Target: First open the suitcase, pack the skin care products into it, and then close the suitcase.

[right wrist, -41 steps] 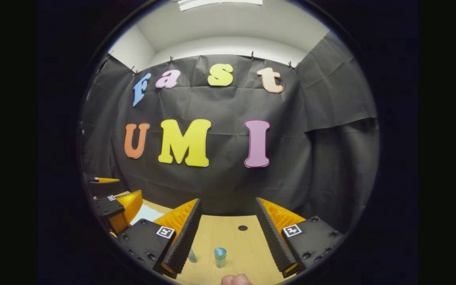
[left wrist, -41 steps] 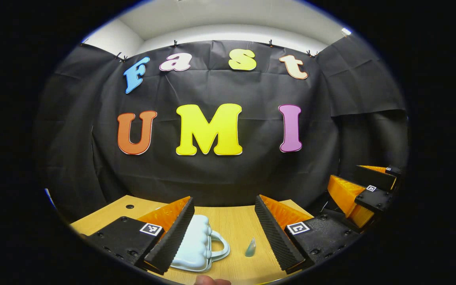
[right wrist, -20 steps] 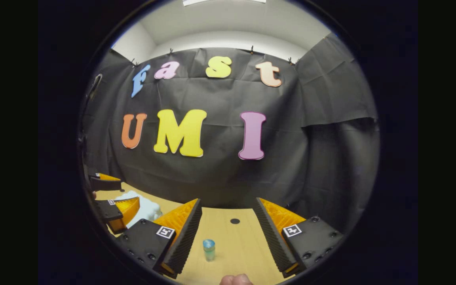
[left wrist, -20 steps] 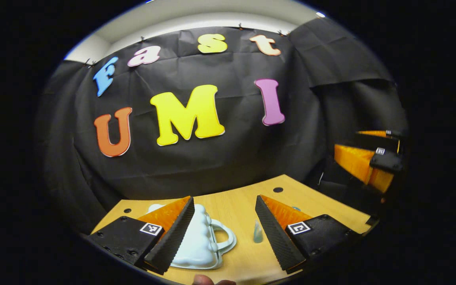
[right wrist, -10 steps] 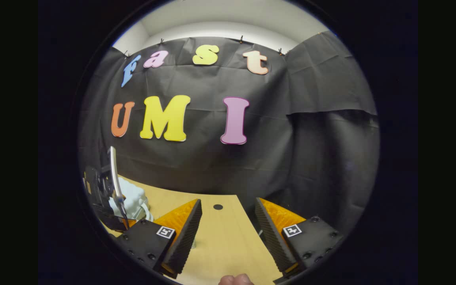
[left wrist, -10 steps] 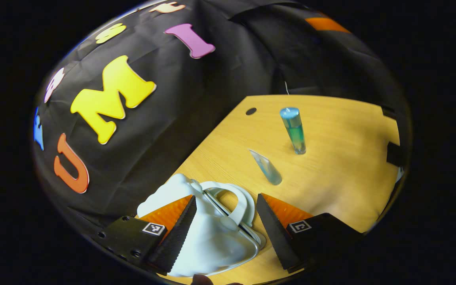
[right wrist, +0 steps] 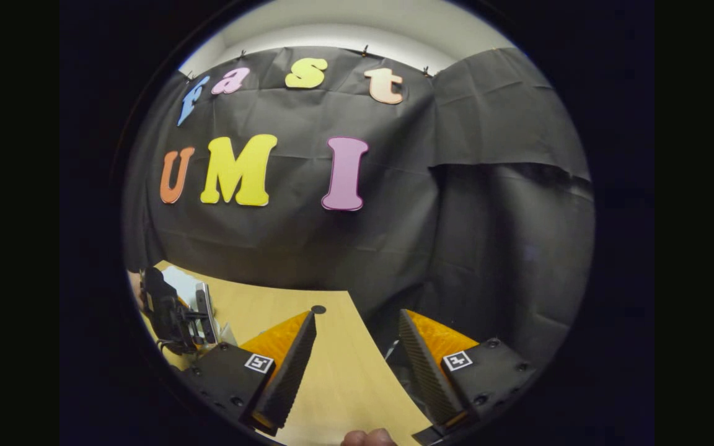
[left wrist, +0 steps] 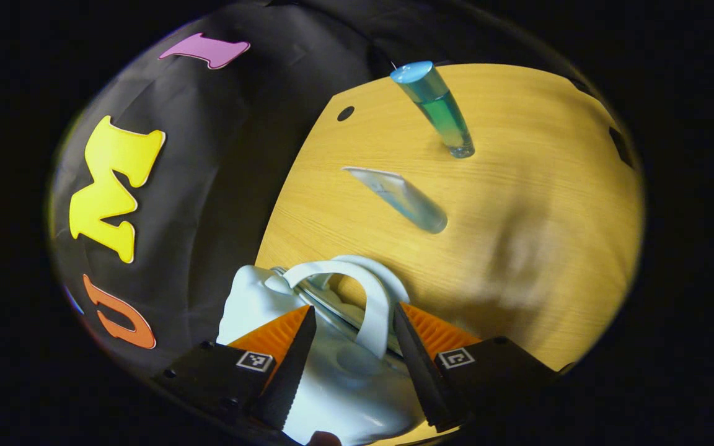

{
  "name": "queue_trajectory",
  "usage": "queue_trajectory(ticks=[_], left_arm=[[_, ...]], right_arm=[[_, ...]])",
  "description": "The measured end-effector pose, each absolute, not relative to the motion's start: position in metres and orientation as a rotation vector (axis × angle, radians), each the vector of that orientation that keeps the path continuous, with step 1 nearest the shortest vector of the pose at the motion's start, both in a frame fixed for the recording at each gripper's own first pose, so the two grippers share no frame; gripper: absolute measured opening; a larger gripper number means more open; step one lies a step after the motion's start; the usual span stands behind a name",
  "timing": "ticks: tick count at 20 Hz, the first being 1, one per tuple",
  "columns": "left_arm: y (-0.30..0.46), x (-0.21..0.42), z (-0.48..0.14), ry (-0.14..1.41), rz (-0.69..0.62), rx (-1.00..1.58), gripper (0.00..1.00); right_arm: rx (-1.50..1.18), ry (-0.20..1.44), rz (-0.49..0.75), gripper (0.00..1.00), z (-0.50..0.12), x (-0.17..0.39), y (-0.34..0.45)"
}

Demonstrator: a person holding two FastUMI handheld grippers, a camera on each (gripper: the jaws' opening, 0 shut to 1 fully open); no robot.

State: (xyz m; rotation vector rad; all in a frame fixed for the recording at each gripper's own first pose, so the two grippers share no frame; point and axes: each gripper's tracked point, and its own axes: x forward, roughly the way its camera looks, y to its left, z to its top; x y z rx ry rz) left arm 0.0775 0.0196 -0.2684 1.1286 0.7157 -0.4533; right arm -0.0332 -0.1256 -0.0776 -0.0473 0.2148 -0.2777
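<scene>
Opening step: the left hand-held gripper [left wrist: 348, 365], released, straddles the suitcase [left wrist: 338, 371] handle [left wrist: 369, 310]; next, clench and lift.

Left gripper [left wrist: 349, 365], right gripper [right wrist: 352, 365]: black screwed mounts, square coded tags, wedge fingers [left wrist: 282, 371] with ridged faces.

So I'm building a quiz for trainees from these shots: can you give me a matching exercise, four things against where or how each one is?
Things:
1. suitcase
2. bottle
3. tube
4. right gripper

States:
A. open over bare table
B. standing upright with a blue cap
C. between the left gripper jaws, shut
D. lying flat on the table

Pairs: 1-C, 2-B, 3-D, 4-A
</scene>
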Motion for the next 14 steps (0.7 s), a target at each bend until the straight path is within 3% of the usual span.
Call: queue_trajectory(ticks=[5,7,8,9,12,14], left_arm=[[0.020,0.082,-0.279,0.753,-0.482,1.162,0.70],[0.018,0.077,-0.283,0.767,-0.503,1.170,0.54],[0.017,0.078,-0.284,0.762,-0.505,1.187,0.40],[0.016,0.077,-0.283,0.762,-0.509,1.200,0.40],[0.014,0.077,-0.280,0.747,-0.488,1.201,0.22],[0.016,0.081,-0.267,0.705,-0.469,1.181,0.19]], right_arm=[[-0.038,0.226,-0.309,0.80,-0.082,-0.038,-0.132],[-0.035,0.229,-0.311,0.80,-0.082,-0.040,-0.129],[-0.037,0.231,-0.311,0.80,-0.082,-0.040,-0.127],[-0.039,0.233,-0.308,0.81,-0.083,-0.040,-0.125],[-0.047,0.228,-0.300,0.80,-0.081,-0.042,-0.118],[-0.050,0.213,-0.305,0.80,-0.077,-0.043,-0.117]])
